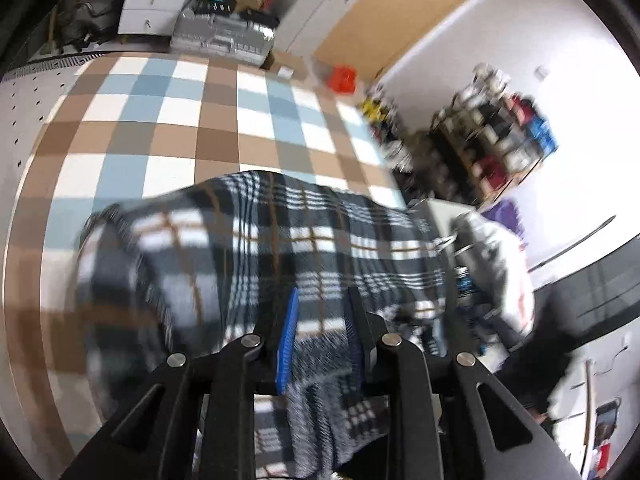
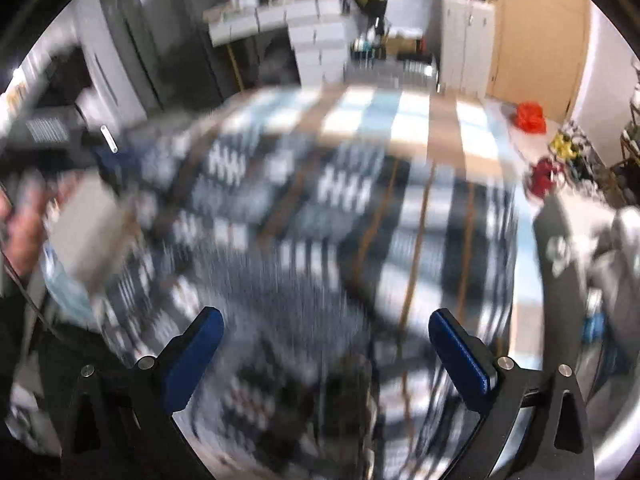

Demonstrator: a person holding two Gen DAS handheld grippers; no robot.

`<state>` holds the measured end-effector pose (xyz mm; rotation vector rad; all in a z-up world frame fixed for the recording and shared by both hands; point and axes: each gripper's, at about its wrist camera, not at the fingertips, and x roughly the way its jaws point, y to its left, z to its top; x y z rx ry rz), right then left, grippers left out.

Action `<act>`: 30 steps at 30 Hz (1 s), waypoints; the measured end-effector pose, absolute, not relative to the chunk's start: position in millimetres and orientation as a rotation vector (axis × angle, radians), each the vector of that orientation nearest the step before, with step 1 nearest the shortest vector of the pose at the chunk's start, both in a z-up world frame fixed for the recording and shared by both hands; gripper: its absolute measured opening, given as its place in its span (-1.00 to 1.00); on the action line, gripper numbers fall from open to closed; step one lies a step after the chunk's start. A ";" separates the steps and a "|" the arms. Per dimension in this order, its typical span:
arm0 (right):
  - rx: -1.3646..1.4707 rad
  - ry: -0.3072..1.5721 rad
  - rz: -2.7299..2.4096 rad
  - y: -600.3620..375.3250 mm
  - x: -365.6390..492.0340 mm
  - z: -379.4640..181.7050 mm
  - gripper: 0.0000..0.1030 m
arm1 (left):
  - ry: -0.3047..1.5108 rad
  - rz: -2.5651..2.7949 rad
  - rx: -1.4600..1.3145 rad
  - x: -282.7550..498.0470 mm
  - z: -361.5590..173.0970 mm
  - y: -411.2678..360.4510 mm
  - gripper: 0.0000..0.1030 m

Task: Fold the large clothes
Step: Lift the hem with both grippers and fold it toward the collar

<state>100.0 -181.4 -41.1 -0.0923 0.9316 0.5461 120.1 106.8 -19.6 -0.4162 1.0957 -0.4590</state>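
The left gripper (image 1: 320,336) pinches a fold of the dark plaid garment (image 1: 280,240), which lies bunched on the checked tablecloth (image 1: 160,128). The right gripper (image 2: 324,352) hangs above the same cloth with jaws spread wide and nothing between them. At the table's far edge sits a grey crate (image 1: 224,36); its contents are too blurred to tell.

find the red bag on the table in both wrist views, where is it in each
Left wrist view: the red bag sits upper centre-right, at the far edge of the checked tablecloth, below the brown board.
Right wrist view: the red bag is at upper right, on the table's far right corner.
Shared landmark: the white cabinet standing behind the table beside the brown board.
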 end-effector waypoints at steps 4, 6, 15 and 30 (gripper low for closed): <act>-0.054 0.921 0.484 -167.3 162.7 -24.6 1.00 | 1.128 -0.355 -0.447 121.0 -62.1 144.1 -0.66; -0.055 0.989 0.458 -159.8 193.9 -38.4 1.00 | 1.161 -0.324 -0.512 118.2 -85.8 168.1 -0.66; -0.309 1.268 0.314 -164.6 215.4 -145.0 1.00 | 1.262 -0.343 -0.722 98.0 -147.6 204.7 -0.75; -0.182 1.244 0.337 -130.0 247.9 -99.2 1.00 | 1.208 -0.373 -0.339 150.0 -69.9 123.3 -0.05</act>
